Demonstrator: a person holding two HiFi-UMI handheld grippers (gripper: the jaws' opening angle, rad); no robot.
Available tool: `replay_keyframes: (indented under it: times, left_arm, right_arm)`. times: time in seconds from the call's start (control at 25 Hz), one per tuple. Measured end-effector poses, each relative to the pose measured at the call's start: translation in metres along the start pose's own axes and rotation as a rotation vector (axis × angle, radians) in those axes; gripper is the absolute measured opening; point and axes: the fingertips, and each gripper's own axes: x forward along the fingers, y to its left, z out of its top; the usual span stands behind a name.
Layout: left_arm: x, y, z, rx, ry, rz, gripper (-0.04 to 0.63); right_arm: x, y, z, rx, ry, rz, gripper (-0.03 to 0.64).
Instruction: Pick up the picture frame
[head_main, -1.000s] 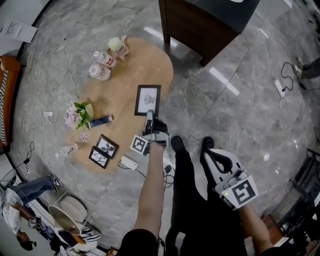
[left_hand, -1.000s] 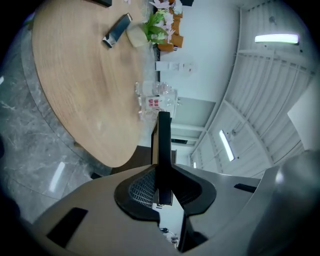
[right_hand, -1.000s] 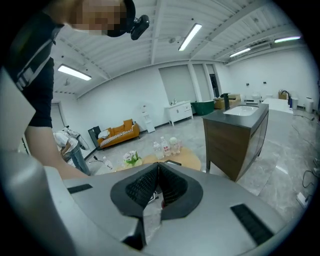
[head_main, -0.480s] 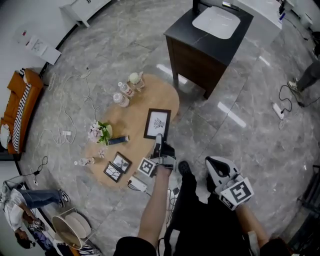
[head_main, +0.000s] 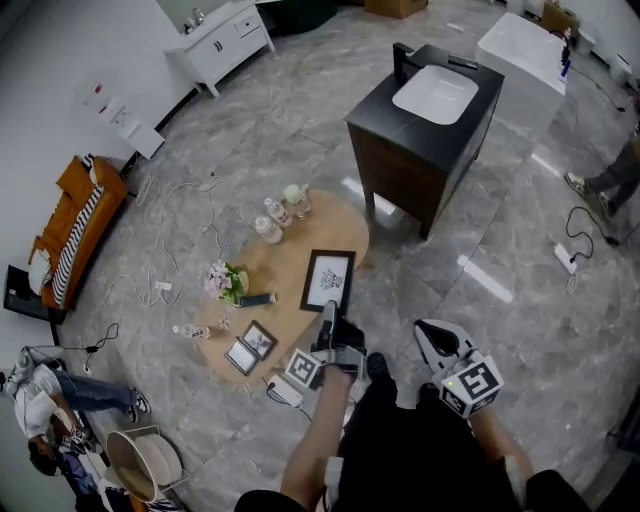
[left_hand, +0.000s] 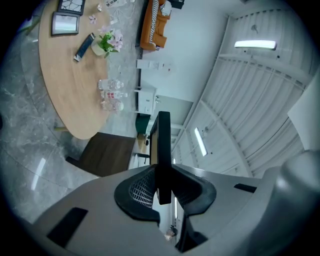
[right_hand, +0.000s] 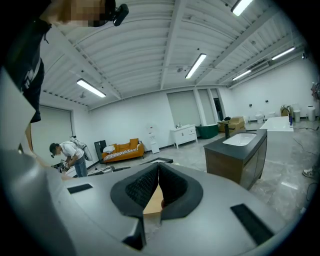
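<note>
The picture frame (head_main: 329, 279), black-edged with a white mat and a small drawing, hangs over the right end of the oval wooden table (head_main: 288, 258). My left gripper (head_main: 328, 318) is shut on its near edge. In the left gripper view the frame (left_hand: 161, 145) shows edge-on, clamped between the two pads of that gripper (left_hand: 161, 187). My right gripper (head_main: 431, 338) hovers to the right, over the floor and away from the table. In the right gripper view, the right gripper (right_hand: 159, 189) has its jaws touching, with nothing between them.
On the table are bottles (head_main: 270, 228), a bunch of flowers (head_main: 224, 281), a dark bar-shaped object (head_main: 257, 298) and two small frames (head_main: 250, 349). A dark vanity cabinet with a white basin (head_main: 428, 125) stands beyond. An orange sofa (head_main: 76, 226) lies left, with cables on the floor. A person (head_main: 48, 400) crouches lower left.
My left gripper has risen with the picture frame in it, and the table looks smaller and farther below. My right gripper has also come up a little.
</note>
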Motion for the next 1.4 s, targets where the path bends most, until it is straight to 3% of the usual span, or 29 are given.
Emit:
replay_keyframes:
  times: [0.56, 0.8, 1.4]
  left_arm:
    - [-0.097, -0.095, -0.131, 0.053, -0.094, -0.107, 0.074]
    - [-0.14, -0.11, -0.175, 0.055, -0.145, -0.105, 0.074]
    - [-0.178, -0.14, -0.206, 0.164, -0.143, -0.102, 0.074]
  right_arm:
    - [-0.112, -0.004, 0.017, -0.026, -0.033, 0.146, 0.012]
    - [-0.149, 0.005, 0.014, -0.045, -0.032, 0.226, 0.012]
    - [-0.18, 0.035, 0.011, -0.092, -0.043, 0.302, 0.012]
